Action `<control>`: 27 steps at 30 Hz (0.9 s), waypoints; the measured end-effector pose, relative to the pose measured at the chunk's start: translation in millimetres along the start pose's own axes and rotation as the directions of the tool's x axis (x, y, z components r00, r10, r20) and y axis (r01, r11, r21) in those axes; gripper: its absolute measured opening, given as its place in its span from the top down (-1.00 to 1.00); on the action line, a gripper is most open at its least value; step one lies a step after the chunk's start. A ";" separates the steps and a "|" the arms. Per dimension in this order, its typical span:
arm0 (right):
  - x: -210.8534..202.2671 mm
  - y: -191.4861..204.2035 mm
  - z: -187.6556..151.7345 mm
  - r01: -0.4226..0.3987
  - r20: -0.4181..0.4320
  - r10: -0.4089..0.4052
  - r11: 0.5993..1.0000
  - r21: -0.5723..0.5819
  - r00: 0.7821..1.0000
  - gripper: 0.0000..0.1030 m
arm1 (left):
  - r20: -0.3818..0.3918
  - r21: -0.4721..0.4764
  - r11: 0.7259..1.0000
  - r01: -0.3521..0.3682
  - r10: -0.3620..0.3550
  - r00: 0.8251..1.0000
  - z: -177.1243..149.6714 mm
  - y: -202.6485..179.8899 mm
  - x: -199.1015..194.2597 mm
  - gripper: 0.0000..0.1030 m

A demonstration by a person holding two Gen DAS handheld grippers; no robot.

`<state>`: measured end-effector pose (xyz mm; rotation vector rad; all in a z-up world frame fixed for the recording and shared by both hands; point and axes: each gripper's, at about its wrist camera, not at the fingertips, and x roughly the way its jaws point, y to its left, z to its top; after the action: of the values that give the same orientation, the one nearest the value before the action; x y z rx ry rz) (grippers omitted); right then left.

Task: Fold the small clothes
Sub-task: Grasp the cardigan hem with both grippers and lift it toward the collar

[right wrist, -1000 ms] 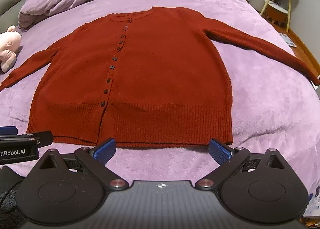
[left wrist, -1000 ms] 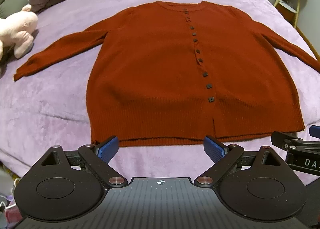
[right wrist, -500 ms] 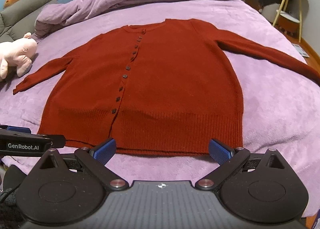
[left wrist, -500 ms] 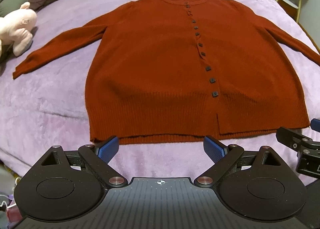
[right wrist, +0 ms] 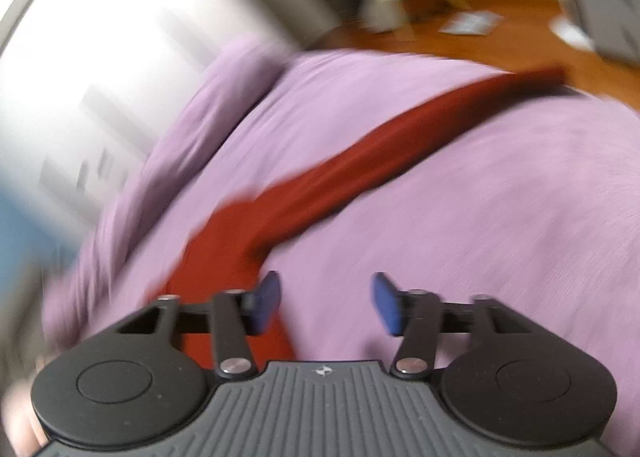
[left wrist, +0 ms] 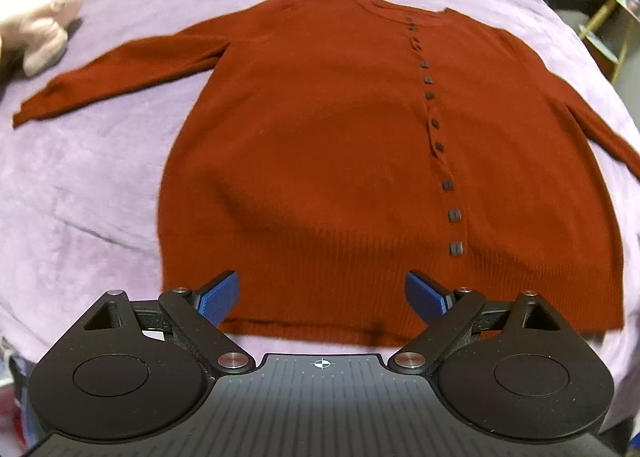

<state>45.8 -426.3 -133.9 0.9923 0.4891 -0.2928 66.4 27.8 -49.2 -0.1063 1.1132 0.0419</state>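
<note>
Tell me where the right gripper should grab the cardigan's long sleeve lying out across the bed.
Probably at the cuff end of the sleeve, coming from above with fingers across its width: it lies flat and narrow on the bedspread. The right gripper, jaws closing, holds nothing.

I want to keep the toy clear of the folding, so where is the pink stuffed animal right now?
In the left wrist view, the pink stuffed animal lies at the far left on the purple bedspread, just beyond the red cardigan's outstretched sleeve cuff.
</note>
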 end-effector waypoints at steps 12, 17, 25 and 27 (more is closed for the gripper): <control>43.3 -96.0 81.5 -0.054 0.205 -0.039 0.903 0.427 0.978 0.09 | -0.004 -0.009 1.000 0.011 -0.011 1.000 17.7 -19.8 20.0 -0.82; 56.4 -88.5 95.5 -0.016 0.172 -0.056 0.921 0.389 0.984 0.81 | -0.032 0.019 1.000 0.003 -0.003 0.999 18.1 -22.3 27.3 -0.77; 45.3 60.4 51.1 -0.277 0.060 0.280 0.960 -0.049 0.958 0.82 | 0.053 0.037 0.994 0.103 -0.105 0.993 40.5 -15.4 18.1 -0.76; 49.0 111.8 12.6 -0.410 -0.092 0.400 0.897 -0.166 0.912 0.82 | 0.092 0.043 0.989 0.139 -0.143 0.985 52.9 -18.3 14.1 -0.76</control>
<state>141.3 -379.7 -72.5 0.8998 0.3410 0.1545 121.4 14.9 -37.6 -0.1487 1.0089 -0.0993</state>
